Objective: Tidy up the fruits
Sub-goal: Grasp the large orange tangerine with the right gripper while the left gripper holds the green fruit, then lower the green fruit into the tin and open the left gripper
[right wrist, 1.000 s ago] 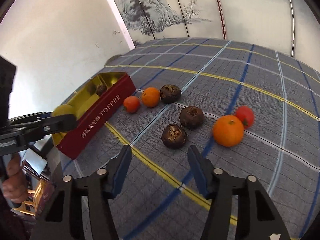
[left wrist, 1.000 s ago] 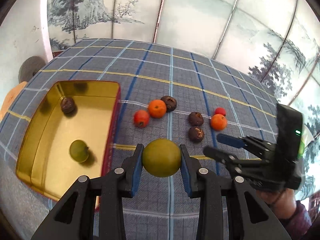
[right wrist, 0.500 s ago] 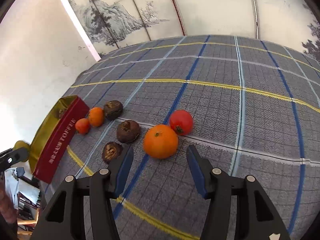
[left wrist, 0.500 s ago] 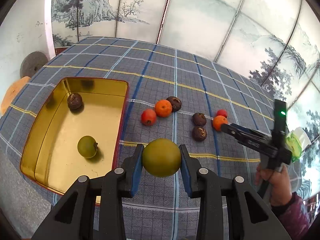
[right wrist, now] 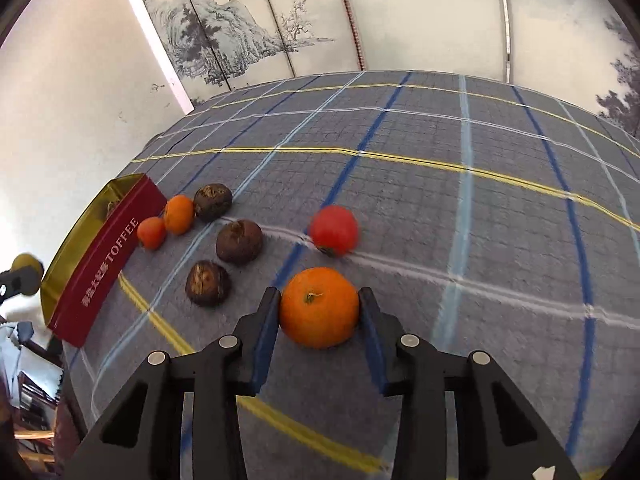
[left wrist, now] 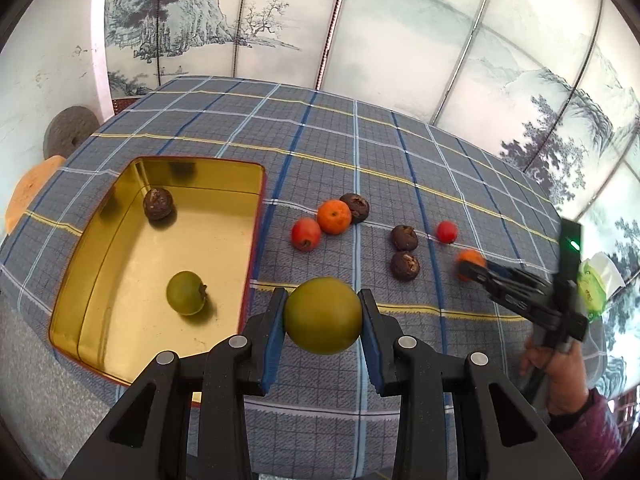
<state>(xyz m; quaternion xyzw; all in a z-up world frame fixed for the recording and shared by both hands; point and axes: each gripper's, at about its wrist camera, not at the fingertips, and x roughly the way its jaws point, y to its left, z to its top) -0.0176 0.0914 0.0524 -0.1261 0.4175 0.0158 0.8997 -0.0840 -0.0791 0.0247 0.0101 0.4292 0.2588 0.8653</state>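
Here, the toffee tin (left wrist: pixel 256 216), red outside and gold inside, is sitting open on the bench (left wrist: pixel 360 152) under a plaid cloth, and serves as landmark. Inside it a green fruit (left wrist: pixel 185 293) is lying toward the near end with its stem nub pointing away from the tin's left wall, and a dark brown wrinkled fruit (left wrist: pixel 159 203) is resting toward the far end. The tin's long axis is running from near to far in the left wrist view.

The left claw (left wrist: pixel 323 316) is gripping a second green fruit (left wrist: pixel 323 315) between its blue pads, held just right of the tin's near right corner, above the cloth. It looks nearly round, so no long axis is readable.

Right of the tin, out on the cloth: a small red fruit (left wrist: pixel 306 233) touching an orange (left wrist: pixel 334 216), which is touching a brown fruit (left wrist: pixel 355 207). Farther from the tin, two more brown fruits (left wrist: pixel 404 237) (left wrist: pixel 405 265) are lying close together, then a red fruit (left wrist: pixel 446 231).

Farthest from the tin, the right claw (right wrist: pixel 319 309) is bracketing a larger orange (right wrist: pixel 319 307) sitting on the cloth, stem end tilted up toward the camera. The pads are at its sides; whether they are pressing it I cannot tell.
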